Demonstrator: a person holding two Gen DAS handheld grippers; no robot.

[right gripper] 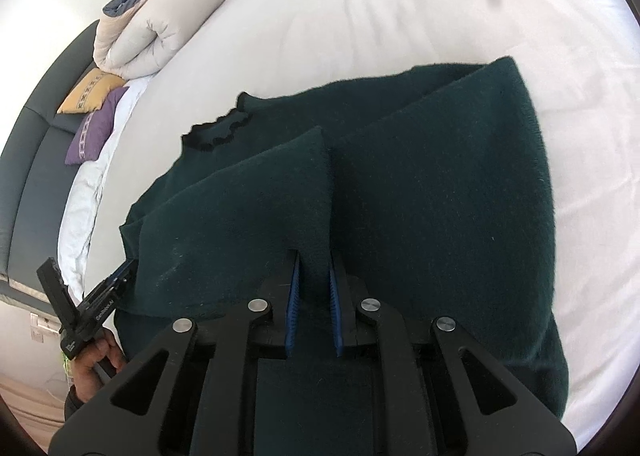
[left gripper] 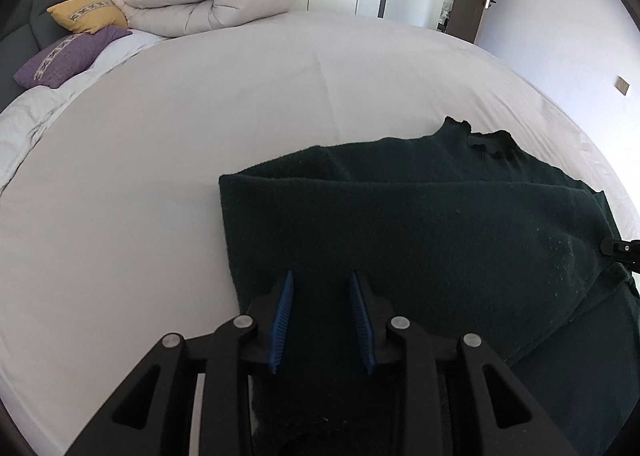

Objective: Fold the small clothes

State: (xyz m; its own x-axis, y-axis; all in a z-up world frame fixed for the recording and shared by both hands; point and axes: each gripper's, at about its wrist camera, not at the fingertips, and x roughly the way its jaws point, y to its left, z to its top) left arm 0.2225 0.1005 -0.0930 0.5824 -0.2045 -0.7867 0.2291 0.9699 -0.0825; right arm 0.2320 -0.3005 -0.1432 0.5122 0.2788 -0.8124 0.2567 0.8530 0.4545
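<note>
dark green sweater [right gripper: 420, 184] partly folded on bed [left gripper: 200, 116], right claw [right gripper: 314, 256] pinching its fold, left claw [left gripper: 320, 276] parted above it

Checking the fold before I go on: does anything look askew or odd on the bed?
The dark green knitted sweater is folded unevenly: one flap lies slanted across it, its corner short of the frilled collar. No damage shows.
</note>
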